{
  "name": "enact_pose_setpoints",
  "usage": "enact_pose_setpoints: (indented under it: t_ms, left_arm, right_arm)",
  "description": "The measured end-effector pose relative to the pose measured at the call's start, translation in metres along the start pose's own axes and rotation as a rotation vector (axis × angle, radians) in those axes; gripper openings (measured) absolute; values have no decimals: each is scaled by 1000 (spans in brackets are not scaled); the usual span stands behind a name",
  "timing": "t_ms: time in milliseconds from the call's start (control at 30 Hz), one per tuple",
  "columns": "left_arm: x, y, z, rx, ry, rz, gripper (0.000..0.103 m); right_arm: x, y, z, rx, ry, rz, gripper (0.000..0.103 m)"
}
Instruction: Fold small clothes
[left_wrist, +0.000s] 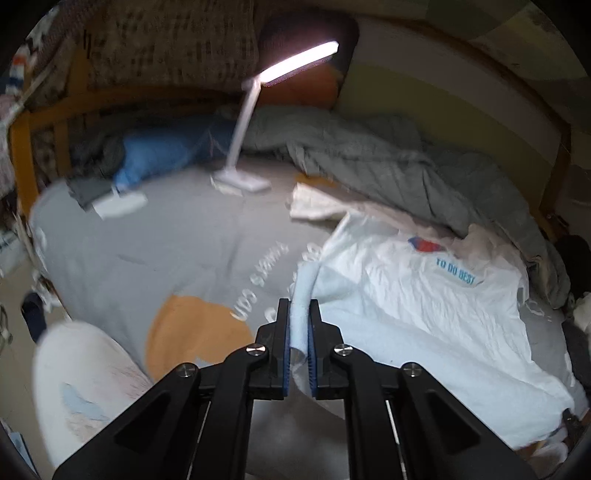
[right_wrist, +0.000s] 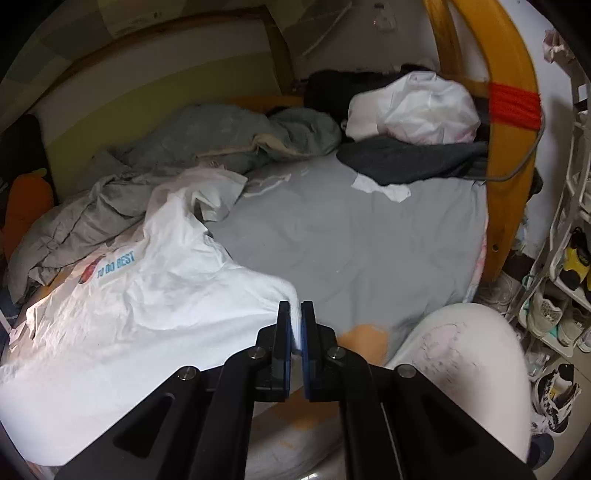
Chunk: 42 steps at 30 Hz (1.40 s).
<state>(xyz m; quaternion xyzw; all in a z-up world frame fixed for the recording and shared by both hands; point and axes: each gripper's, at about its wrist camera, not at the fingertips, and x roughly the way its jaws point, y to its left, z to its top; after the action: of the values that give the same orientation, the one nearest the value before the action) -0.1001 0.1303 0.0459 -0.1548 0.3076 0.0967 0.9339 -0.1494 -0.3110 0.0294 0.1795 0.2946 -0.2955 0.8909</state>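
My left tongs (left_wrist: 298, 325) and right tongs (right_wrist: 295, 325) clamp the shirt (left_wrist: 406, 306) hem, lower centre; the cloth looks light, limp and best gripped at the corners.

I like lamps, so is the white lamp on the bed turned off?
No, the white lamp is on: in the left wrist view its long head glows bright above the grey bedsheet.

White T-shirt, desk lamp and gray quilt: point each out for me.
white T-shirt (left_wrist: 424, 314): left wrist view, on its wrinkled body below the blue lettering.
desk lamp (left_wrist: 242, 127): left wrist view, on its slanted white stem.
gray quilt (right_wrist: 229, 136): right wrist view, on its bunched upper fold.
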Motion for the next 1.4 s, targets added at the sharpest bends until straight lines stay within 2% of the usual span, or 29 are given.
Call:
enact_pose_setpoints:
  t_ms: [100, 167, 233, 333, 367, 400, 433, 467, 500, 533, 567, 600, 633, 667, 733, 800, 900, 1000, 1067, 1100, 1133, 1167, 1200, 1233, 1267, 1333, 1400]
  left_arm:
    - [26, 0, 2, -38, 67, 14, 7]
    - [48, -2, 16, -74, 104, 16, 7]
    - [74, -9, 37, -122, 128, 2, 7]
    - [129, -30, 77, -121, 161, 6, 7]
    - [152, -37, 88, -124, 184, 28, 7]
    - [174, -41, 96, -129, 208, 42, 8]
    - [199, -46, 102, -111, 221, 52, 15]
    - [216, -47, 102, -103, 240, 102, 20]
    - [225, -41, 99, -134, 288, 134, 20]
    - [222, -35, 95, -168, 286, 56, 22]
    - [214, -34, 94, -150, 255, -19, 34]
    - [202, -36, 93, -88, 213, -26, 42]
    - [193, -37, 90, -36, 180, 2, 56]
    - [183, -38, 87, 12, 155, -5, 57]
    - [174, -36, 83, 71, 182, -80, 57]
    - [171, -33, 79, 99, 230, -143, 57]
    - [168, -28, 62, 129, 276, -161, 58]
    - [176, -23, 39, 95, 337, -201, 58]
    - [190, -16, 24, 15, 411, -255, 56]
    - [193, -16, 22, 8, 389, -252, 56]
    - [192, -19, 22, 33, 361, -236, 38]
    - [192, -22, 22, 52, 347, -210, 11]
    - [191, -24, 22, 45, 353, -247, 5]
    - [187, -26, 21, 38, 353, -265, 5]
    - [180, -26, 21, 44, 335, -241, 5]
    - [161, -19, 22, 29, 305, -224, 5]
    - [137, -3, 21, -3, 305, -250, 5]
  right_arm:
    - [15, 7, 10, 6, 26, 24, 3]
    - [27, 21, 26, -16, 44, 59, 3]
    - [50, 41, 57, -15, 72, 126, 3]
    - [91, 76, 102, -19, 93, 204, 3]
    - [114, 96, 120, -57, 106, 231, 4]
    - [129, 107, 128, -65, 111, 230, 4]
    - [147, 117, 136, -44, 103, 223, 4]
    - [163, 124, 140, -26, 85, 200, 6]
    - [171, 127, 141, -18, 76, 163, 18]
    - [177, 127, 141, -9, 66, 123, 24]
    - [179, 124, 140, -2, 52, 141, 37]
    - [178, 120, 139, -2, 42, 169, 53]
    - [175, 116, 140, -12, 29, 197, 58]
    - [171, 112, 140, -41, 14, 214, 59]
    - [168, 107, 142, -102, 28, 234, 59]
    - [164, 101, 139, -145, 84, 299, 59]
    - [164, 89, 122, -140, 189, 369, 59]
    - [162, 78, 93, -130, 263, 403, 59]
    - [167, 74, 77, -120, 289, 430, 59]
    - [175, 74, 71, -107, 331, 462, 59]
    - [185, 76, 66, -94, 372, 471, 59]
    - [190, 78, 63, -97, 382, 472, 59]
    - [193, 83, 60, -123, 377, 466, 55]
    - [190, 89, 58, -166, 358, 453, 39]
    - [184, 93, 56, -218, 341, 471, 4]
    - [158, 92, 55, -266, 242, 416, 4]
    - [126, 83, 54, -277, 177, 386, 4]
